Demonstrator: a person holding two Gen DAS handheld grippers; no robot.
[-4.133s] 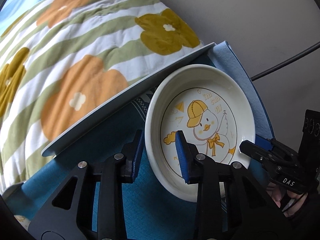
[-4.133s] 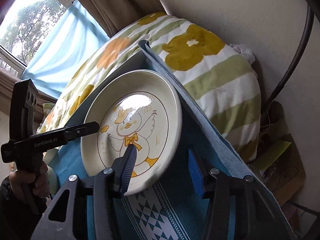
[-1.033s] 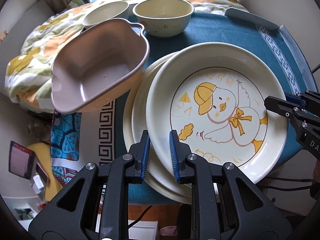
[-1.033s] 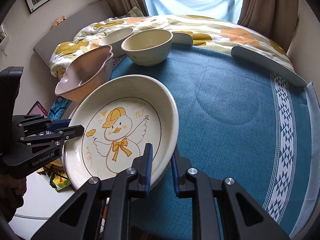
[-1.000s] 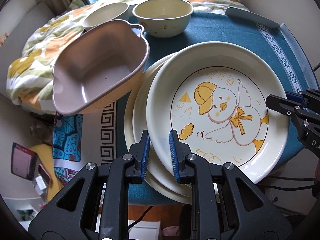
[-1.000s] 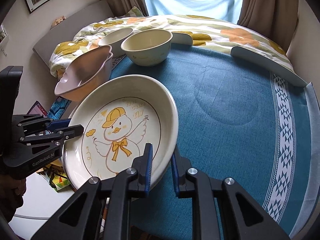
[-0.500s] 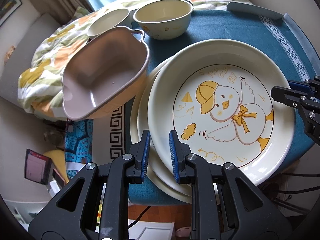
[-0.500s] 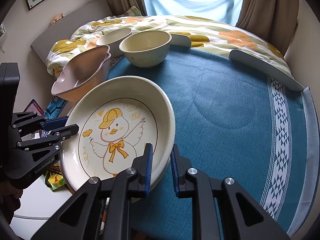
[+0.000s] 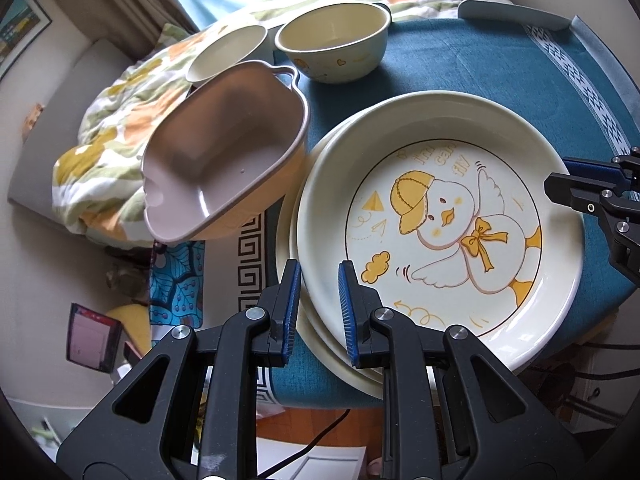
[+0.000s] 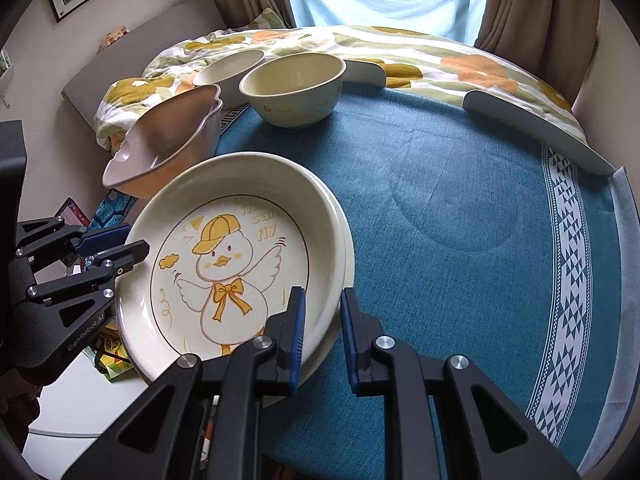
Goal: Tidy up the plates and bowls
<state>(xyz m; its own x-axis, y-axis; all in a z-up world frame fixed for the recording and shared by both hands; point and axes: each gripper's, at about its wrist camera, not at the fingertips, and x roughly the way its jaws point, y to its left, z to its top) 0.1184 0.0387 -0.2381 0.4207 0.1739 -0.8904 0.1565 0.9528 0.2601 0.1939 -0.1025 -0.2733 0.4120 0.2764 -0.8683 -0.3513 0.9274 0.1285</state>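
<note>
two stacked plates [image 9: 460,216], three bowls [image 9: 332,40] (one pink [image 9: 224,148])

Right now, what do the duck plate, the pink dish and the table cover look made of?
Duck plate: likely glazed ceramic, since its glossy cream rim carries window glare and a printed design. Pink dish: probably matte plastic or melamine, given its dull sheen and thin moulded rim with a handle loop. Table cover: woven teal fabric with visible texture and soft creases.

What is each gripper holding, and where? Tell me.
Both hold the duck plate by its rim, on opposite sides: the left gripper on one edge, the right gripper on the other. It sits over another plate.
</note>
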